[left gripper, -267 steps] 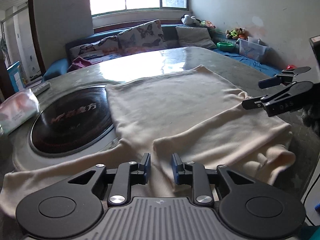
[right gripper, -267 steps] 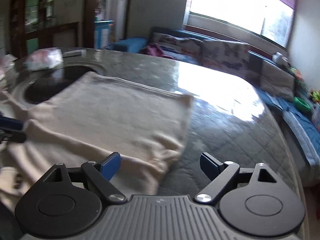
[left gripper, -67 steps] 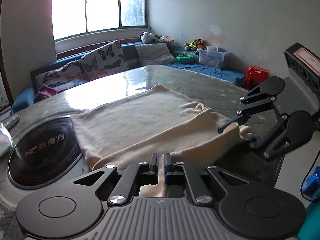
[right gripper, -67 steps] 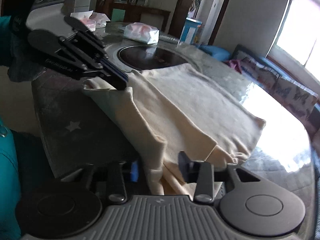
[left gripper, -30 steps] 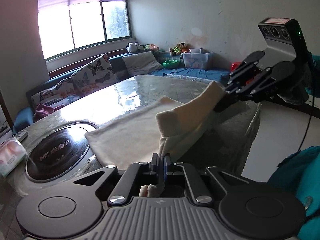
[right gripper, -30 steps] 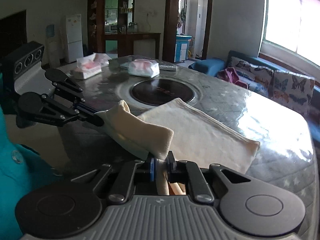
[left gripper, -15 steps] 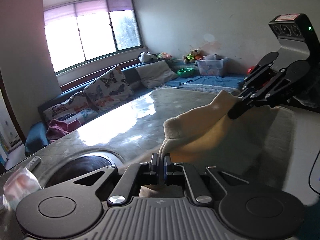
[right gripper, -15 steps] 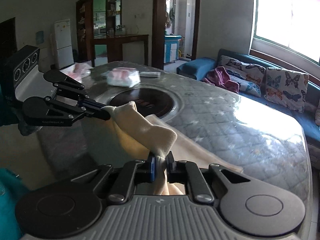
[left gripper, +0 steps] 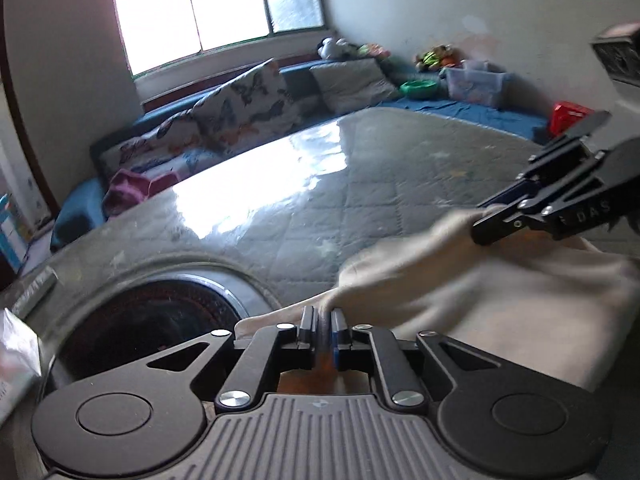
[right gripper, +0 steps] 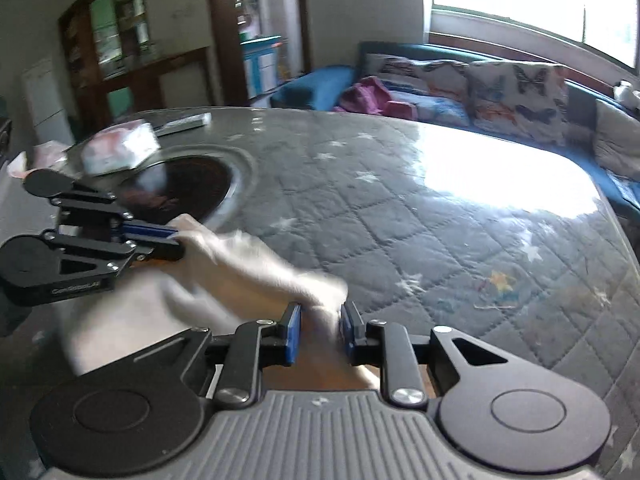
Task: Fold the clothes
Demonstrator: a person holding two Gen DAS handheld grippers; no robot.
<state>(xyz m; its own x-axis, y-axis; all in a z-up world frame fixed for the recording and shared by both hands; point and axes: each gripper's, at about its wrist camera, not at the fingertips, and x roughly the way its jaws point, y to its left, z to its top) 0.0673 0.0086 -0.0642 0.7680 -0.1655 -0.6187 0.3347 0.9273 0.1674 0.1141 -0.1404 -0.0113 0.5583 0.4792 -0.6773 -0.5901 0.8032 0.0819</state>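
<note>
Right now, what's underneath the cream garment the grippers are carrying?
Under the cream garment lies the quilted grey table cover. Its near part is hidden by the cloth; so is part of the round cooktop's rim.

Bare table (right gripper: pixel 460 216) ahead; tissue pack (right gripper: pixel 120 152) far left.

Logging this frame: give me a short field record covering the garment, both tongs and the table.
garment: cream knit garment, one edge strung between both tongs, the rest lying on the table; blurred
left tongs: jaws have just been opening, narrow gap, garment edge between; whether the pads press on it is unclear
right tongs: jaws have just been opening, wider gap, garment between
table: grey quilted star-print cover under a glossy top
inset: round black cooktop, beside the garment
</note>
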